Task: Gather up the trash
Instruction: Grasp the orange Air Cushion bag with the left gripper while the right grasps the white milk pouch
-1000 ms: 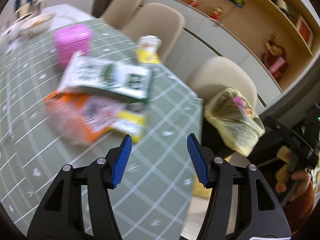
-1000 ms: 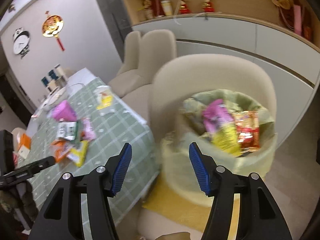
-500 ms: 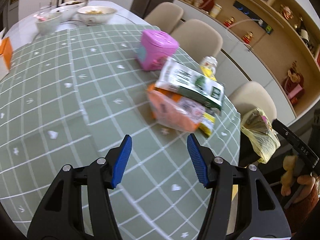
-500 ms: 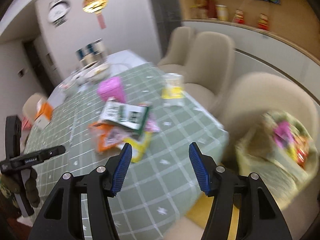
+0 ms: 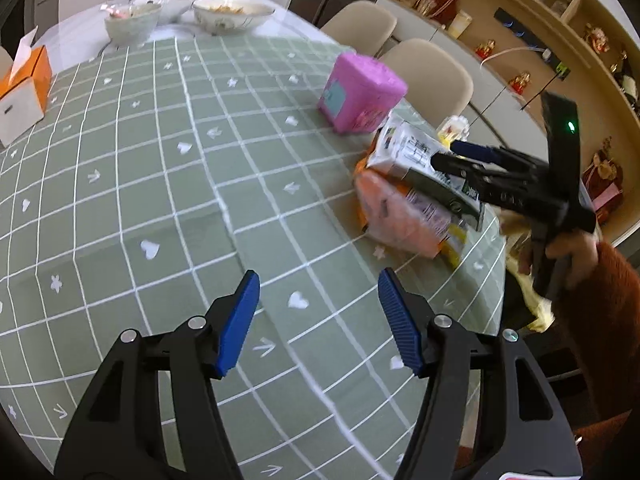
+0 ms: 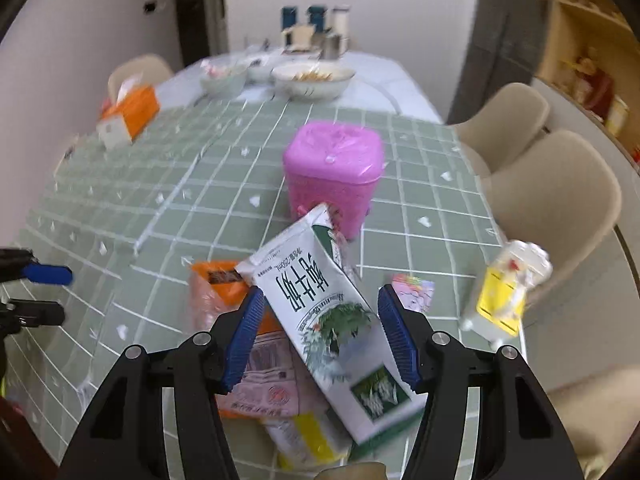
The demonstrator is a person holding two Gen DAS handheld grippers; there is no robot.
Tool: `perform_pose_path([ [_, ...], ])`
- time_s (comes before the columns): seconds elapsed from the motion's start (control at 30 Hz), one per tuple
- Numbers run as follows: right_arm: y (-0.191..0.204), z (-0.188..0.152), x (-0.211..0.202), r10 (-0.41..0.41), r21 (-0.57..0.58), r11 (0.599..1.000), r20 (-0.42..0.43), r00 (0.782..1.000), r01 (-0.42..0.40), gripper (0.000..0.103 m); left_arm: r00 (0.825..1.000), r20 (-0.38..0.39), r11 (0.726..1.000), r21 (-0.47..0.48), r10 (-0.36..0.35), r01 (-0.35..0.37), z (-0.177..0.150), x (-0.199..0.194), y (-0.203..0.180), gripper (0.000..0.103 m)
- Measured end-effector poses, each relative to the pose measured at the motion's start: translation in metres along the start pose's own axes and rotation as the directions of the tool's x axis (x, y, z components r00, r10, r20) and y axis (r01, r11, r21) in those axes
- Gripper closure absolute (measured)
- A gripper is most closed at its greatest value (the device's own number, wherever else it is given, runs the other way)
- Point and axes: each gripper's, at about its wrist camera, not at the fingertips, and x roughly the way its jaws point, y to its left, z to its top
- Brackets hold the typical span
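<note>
While the left hand-held gripper (image 5: 318, 322), jaws just widened, idles empty, the right hand-held gripper (image 6: 320, 334) straddles the milk carton (image 6: 326, 312) unclamped, poised to lift it off the counter (image 5: 160, 168)

The left gripper (image 5: 318, 322), filling the bottom of its own view, is a black plastic frame of two triangular cut-out arms with silver screw heads at the joints, tipped by ribbed blue pads (image 5: 239, 322). The right gripper (image 6: 320, 338) is built alike, blue pads (image 6: 396, 336) included; at the right edge of the left view its black handle carries a small green light, below a rust-orange knitted sleeve (image 5: 600, 308)
</note>
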Motion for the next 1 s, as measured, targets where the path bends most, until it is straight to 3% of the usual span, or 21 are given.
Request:
perform_pose_path([
  [0.2, -0.014, -0.028, -0.01, 0.014, 0.121, 0.993, -0.034, 0.999, -0.01, 0.044, 1.0, -0.023, 1.0, -0.013, 0.0, -0.001, 0.0, 0.006, 0.016, 0.045],
  [0.3, -0.006, -0.041, -0.015, -0.061, 0.124, 0.99, -0.074, 0.995, 0.069, 0.044, 0.999, -0.04, 1.0, -0.005, -0.021, 0.021, 0.005, 0.016, 0.016, 0.045],
  [0.43, 0.002, -0.063, -0.016, -0.097, 0.142, 0.983, -0.126, 0.987, 0.115, 0.047, 0.996, -0.055, 0.997, 0.044, -0.065, 0.068, 0.011, 0.025, 0.002, 0.045],
  [0.53, -0.005, -0.076, -0.04, -0.113, 0.289, 0.949, -0.052, 0.992, 0.123, 0.048, 0.993, -0.062, 0.99, 0.088, -0.102, 0.107, 0.017, 0.031, -0.014, 0.045],
  [0.6, -0.013, -0.086, -0.064, -0.136, 0.424, 0.898, 0.005, 0.991, 0.121, 0.048, 0.989, -0.075, 0.983, 0.117, -0.131, 0.139, 0.019, 0.035, -0.025, 0.044],
  [0.7, -0.016, -0.097, -0.088, -0.184, 0.512, 0.846, 0.015, 0.983, 0.15, 0.048, 0.985, -0.084, 0.976, 0.149, -0.15, 0.161, 0.025, 0.044, -0.039, 0.044],
  [0.83, -0.012, -0.114, -0.111, -0.221, 0.564, 0.805, -0.004, 0.975, 0.185, 0.048, 0.991, -0.05, 0.988, 0.09, -0.125, 0.13, 0.037, 0.063, -0.047, 0.045],
  [1.0, -0.009, -0.139, -0.127, -0.229, 0.584, 0.79, -0.004, 0.974, 0.188, 0.048, 1.0, -0.019, 0.998, 0.057, 0.0, 0.001, 0.045, 0.098, -0.065, 0.045],
])
